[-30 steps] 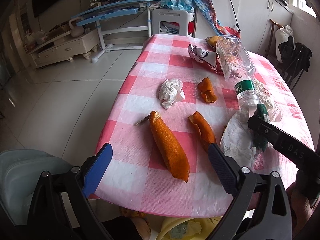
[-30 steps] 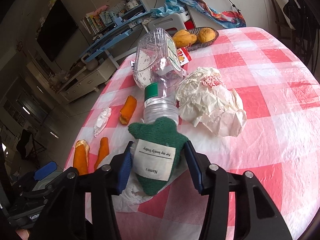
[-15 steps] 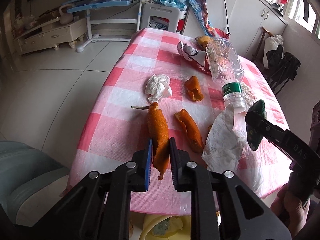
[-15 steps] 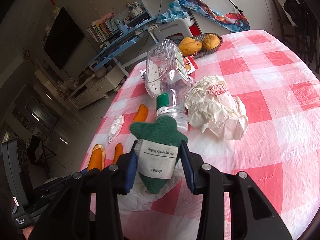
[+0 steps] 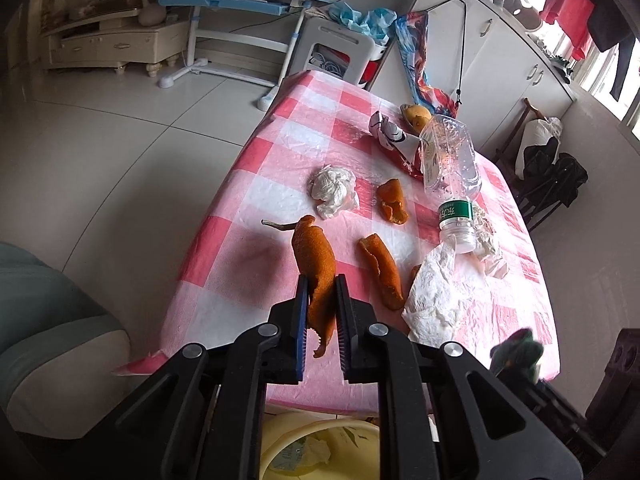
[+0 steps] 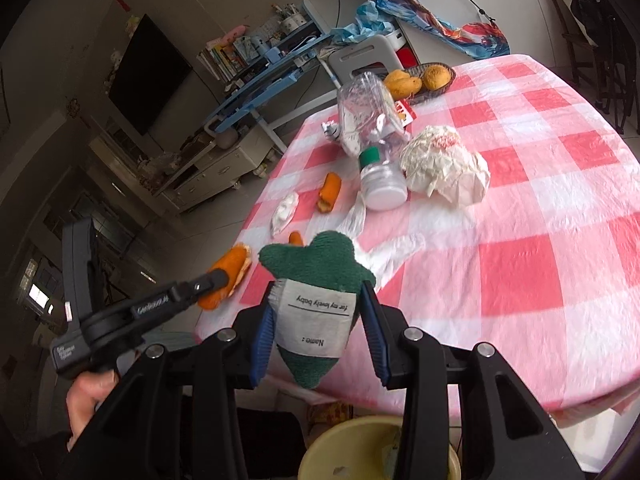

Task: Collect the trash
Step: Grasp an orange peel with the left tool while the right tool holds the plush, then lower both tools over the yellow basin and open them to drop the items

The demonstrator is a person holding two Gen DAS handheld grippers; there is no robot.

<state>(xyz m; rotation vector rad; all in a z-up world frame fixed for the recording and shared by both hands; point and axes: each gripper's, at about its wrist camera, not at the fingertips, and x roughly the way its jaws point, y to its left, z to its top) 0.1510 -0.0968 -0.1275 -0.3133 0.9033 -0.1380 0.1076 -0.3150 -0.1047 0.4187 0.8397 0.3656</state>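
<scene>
Trash lies scattered on the surface point(image 5: 256, 152), which carries a pink-and-white checked cloth. Left gripper point(image 5: 322, 312): the jaws are narrow and clamp the near end of a long orange peel point(image 5: 316, 256); the peel is raised off the cloth, and its stem end points away from the gripper. Right gripper point(image 6: 318, 334): the jaws are partly closed and hold a green cloth point(image 6: 316, 264) by its sides; a white label on the cloth faces the camera. The right view shows a hand point(image 6: 86, 404) on the handle of the left gripper at lower left. A second peel point(image 5: 382, 272) lies on the cloth just right of the held one. A third peel point(image 5: 394, 202) lies farther back. A crumpled tissue point(image 5: 332, 190) lies left of the third peel. A flattened white wrapper point(image 5: 436, 300) lies right of the second peel, near the front edge. A clear bottle point(image 6: 370, 140) lies on its side with a green band at the neck, its mouth toward the grippers. A crumpled paper ball point(image 6: 448, 172) touches the bottle on its right in the right view. A dark basket point(image 6: 432, 86) with yellow fruit stands at the far edge. A yellow bin point(image 6: 376, 452) stands below the front edge, under the grippers.
</scene>
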